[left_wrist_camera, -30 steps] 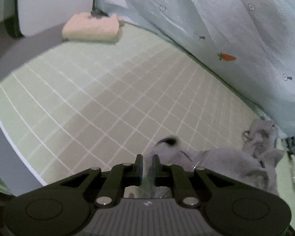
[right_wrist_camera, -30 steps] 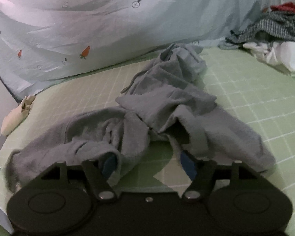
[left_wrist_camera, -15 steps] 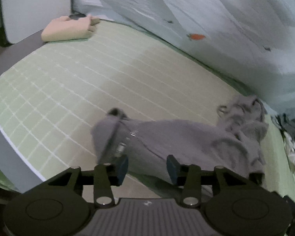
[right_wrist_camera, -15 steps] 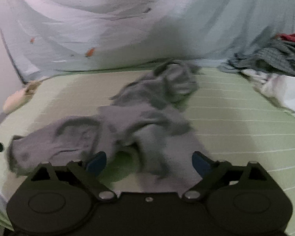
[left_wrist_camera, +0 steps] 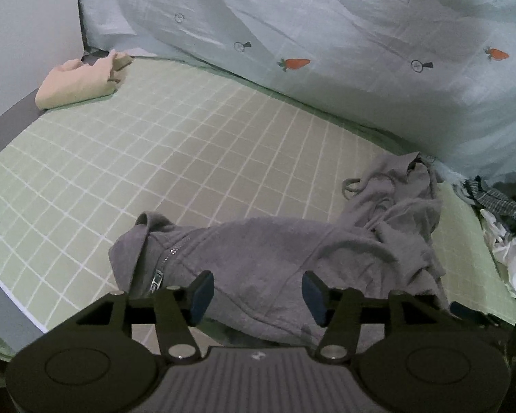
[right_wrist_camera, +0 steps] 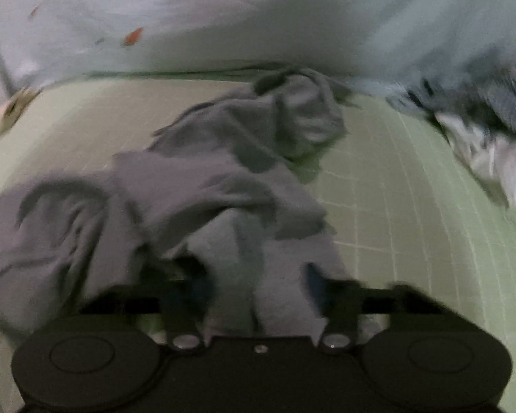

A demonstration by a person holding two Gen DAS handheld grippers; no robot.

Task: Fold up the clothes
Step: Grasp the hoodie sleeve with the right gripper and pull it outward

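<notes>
both wrist views look steeply down, close, sharing the grey hoodie [left_wrist_camera: 275, 251].

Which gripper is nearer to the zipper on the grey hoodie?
Left. The left gripper, jaws opening, is over the hem just right of the zipper. The right gripper, jaws closing around another fold of the grey hoodie, shows no zipper nearby.

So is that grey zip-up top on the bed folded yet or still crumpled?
Still crumpled. The grey zip-up top lies bunched on the green checked sheet, its far end heaped in wrinkles, with no neat fold lines.
</notes>
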